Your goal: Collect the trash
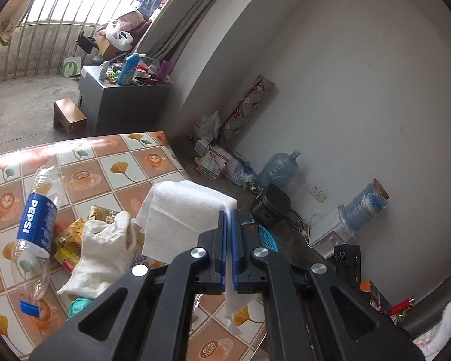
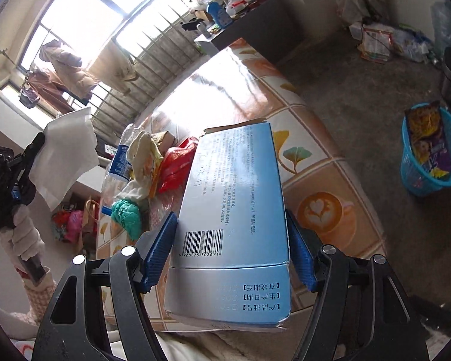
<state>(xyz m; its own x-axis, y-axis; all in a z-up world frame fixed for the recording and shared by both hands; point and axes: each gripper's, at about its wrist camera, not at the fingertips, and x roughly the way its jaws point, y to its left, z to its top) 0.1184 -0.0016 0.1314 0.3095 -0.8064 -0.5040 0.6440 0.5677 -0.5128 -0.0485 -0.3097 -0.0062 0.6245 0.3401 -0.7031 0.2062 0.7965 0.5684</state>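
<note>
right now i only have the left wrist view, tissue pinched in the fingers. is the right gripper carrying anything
Observer: Yes. The right gripper is shut on a blue and silver carton, barcode side towards the camera.
Operator: and where the trash goes, i barely see it
Observer: The blue basket stands on the floor and already holds a yellow and purple snack wrapper.
Operator: anything else left to grab that i cant see
Observer: A red plastic bag lies just left of the carton.
</note>
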